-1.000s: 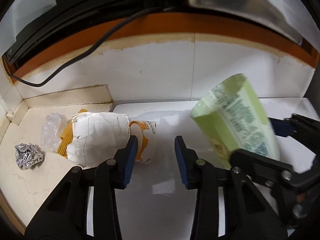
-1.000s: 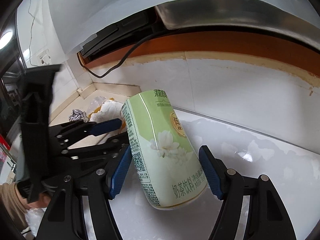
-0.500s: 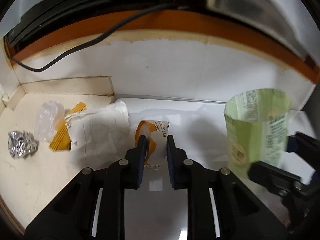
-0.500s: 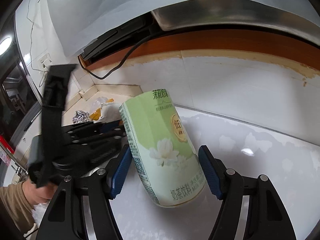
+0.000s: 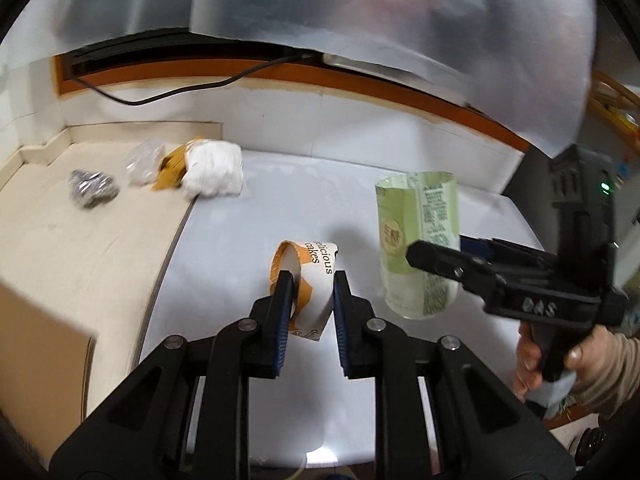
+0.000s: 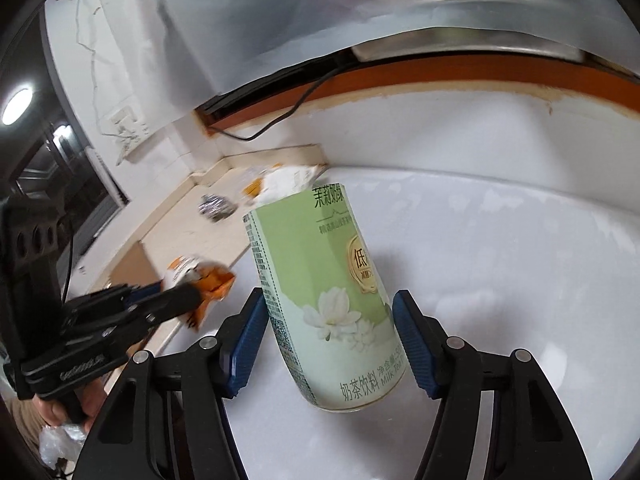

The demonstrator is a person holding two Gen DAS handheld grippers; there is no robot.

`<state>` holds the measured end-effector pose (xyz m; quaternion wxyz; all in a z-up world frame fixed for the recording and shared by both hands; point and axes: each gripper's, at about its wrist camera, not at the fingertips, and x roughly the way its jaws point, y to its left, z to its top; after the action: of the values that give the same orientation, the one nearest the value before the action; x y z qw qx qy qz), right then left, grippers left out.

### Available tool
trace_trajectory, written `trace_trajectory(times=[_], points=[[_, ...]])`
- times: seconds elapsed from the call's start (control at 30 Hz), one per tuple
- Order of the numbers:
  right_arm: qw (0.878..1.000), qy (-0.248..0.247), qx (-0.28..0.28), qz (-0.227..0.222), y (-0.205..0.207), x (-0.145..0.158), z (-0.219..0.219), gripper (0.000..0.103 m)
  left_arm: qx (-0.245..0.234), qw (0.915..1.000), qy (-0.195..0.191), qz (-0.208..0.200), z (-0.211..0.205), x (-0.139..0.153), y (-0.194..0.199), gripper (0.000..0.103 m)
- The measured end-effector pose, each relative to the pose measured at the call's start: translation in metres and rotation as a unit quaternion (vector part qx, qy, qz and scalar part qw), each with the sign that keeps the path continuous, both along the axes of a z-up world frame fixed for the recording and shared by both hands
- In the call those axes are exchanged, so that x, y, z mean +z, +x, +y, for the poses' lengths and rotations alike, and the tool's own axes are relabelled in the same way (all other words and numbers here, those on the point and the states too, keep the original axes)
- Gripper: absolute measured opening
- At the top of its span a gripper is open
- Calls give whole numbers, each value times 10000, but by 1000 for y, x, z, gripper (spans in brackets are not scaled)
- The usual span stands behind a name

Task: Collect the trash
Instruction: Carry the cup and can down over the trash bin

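My left gripper [image 5: 310, 292] is shut on an orange-and-white cake wrapper [image 5: 316, 268], lifted off the glossy white surface [image 5: 260, 208]. From the right wrist view the wrapper [image 6: 200, 276] sticks out past the left gripper [image 6: 172, 300]. My right gripper [image 6: 328, 320] holds a pale green milk-tea can [image 6: 320, 280] tilted above the surface, its jaws still closing with both pads against the can's sides. The can [image 5: 420, 240] hangs to the right of the wrapper. A crumpled white paper bag [image 5: 212, 172], clear plastic [image 5: 144, 160] and a foil ball [image 5: 92, 190] lie at the far left.
A beige counter [image 5: 80, 260] borders the white surface on the left, with brown cardboard [image 5: 36, 340] near its front. A black cable [image 5: 180, 92] runs along the back wall under an orange ledge. A translucent plastic sheet [image 5: 360, 20] hangs overhead. A hand [image 5: 536, 356] grips the right tool.
The left gripper went from open to shut on the cake wrapper, then lifted it back from the pile. The right gripper drew back with the can; both views now sit farther from the wall.
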<state>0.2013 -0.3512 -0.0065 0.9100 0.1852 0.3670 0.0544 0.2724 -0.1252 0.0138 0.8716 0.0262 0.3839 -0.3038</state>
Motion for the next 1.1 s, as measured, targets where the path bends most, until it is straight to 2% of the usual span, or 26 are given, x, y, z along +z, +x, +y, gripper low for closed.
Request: trace_trajectory(times=[0.13,0.3,0.57,0.67,0.83,0.93,1.1], points=[[9997,174,164,-33,-43,1,28,63,172,9997,120,-113,30,4,-57,17],[9983,248,501,-164,-101,0,70,63,552,9978,328,-144,67,-11,-116,17],[9935,128,1092,-281,-171,-23,145,63,1282,9917,121,12,116,-53,-185,17],[9911,-35,1320,-163,-184,-44,171,63,1492,9887,89,145,130,-76,-199,17],[9852,-284,1646,386,-183,-102,206,63,1743,9828,243,565,145,-123,-210,17],[9781,-409,1872,810,-182,-142,221,63,1815,9792,315,852,151,-152,-212,17],[9685,-349,1866,1610,-167,-210,230,63,1827,9739,438,1273,156,-196,-207,17]])
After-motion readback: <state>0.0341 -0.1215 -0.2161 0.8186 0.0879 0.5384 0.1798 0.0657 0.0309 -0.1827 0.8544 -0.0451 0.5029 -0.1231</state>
